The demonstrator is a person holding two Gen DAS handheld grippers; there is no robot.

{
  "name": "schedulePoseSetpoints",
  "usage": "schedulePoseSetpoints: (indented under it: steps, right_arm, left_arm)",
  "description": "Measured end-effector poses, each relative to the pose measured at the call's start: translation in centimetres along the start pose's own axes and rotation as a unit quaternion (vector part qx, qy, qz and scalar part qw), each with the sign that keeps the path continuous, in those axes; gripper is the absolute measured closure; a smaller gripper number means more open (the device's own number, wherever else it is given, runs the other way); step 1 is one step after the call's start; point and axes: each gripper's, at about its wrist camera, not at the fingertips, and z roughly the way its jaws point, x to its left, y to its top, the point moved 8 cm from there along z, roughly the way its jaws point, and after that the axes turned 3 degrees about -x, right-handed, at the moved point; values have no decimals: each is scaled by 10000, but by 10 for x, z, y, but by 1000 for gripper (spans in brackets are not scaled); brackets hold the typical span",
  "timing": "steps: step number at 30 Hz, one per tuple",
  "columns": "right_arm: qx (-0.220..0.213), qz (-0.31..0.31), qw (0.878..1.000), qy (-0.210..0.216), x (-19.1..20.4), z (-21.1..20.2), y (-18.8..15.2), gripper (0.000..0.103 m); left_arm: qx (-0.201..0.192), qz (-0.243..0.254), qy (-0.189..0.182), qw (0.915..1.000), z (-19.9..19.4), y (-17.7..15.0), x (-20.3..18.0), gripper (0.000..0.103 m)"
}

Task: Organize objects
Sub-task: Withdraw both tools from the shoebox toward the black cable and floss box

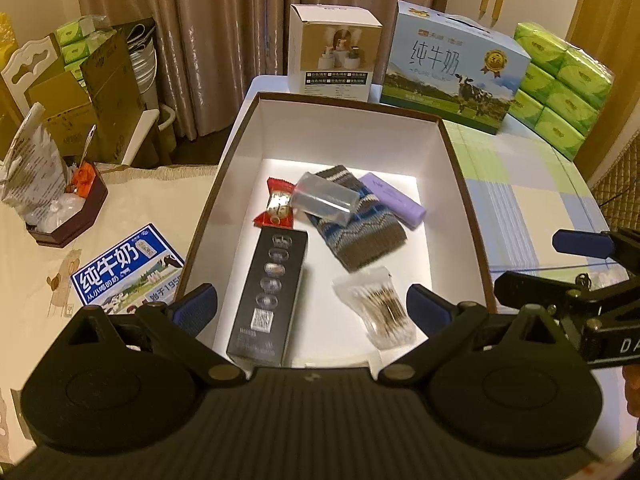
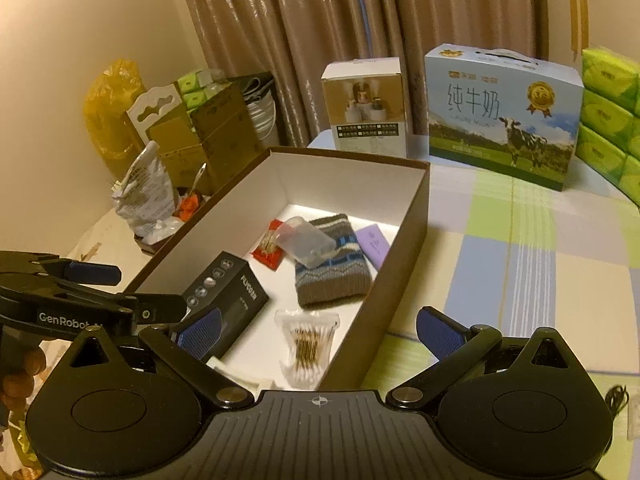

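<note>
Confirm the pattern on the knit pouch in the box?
Knit pouch: grey-brown with blue and white zigzag stripes. Clearest in the left wrist view.

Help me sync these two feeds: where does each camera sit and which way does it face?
Left wrist: on the left gripper, jaws open, above the storage box near end; right gripper enters at right.
Right wrist: on the right gripper, open, at the box's near right corner; left gripper enters at left.
Shared: box, black carton, milk carton.

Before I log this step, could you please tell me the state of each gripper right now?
Left gripper: open, holding nothing, above the near end of the box.
Right gripper: open, holding nothing.
</note>
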Motion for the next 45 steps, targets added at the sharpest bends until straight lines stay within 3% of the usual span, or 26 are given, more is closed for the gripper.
schedulePoseSetpoints:
  steps: [20, 45]
  right_arm:
    - [151, 144, 9998, 52, -3, -55, -51, 2]
    - [508, 426, 9978, -69, -89, -110, -98, 2]
  left_arm:
    - [178, 47, -20, 9998, -40, -59, -34, 4]
    - [530, 195, -140, 9983, -40, -98, -138, 3]
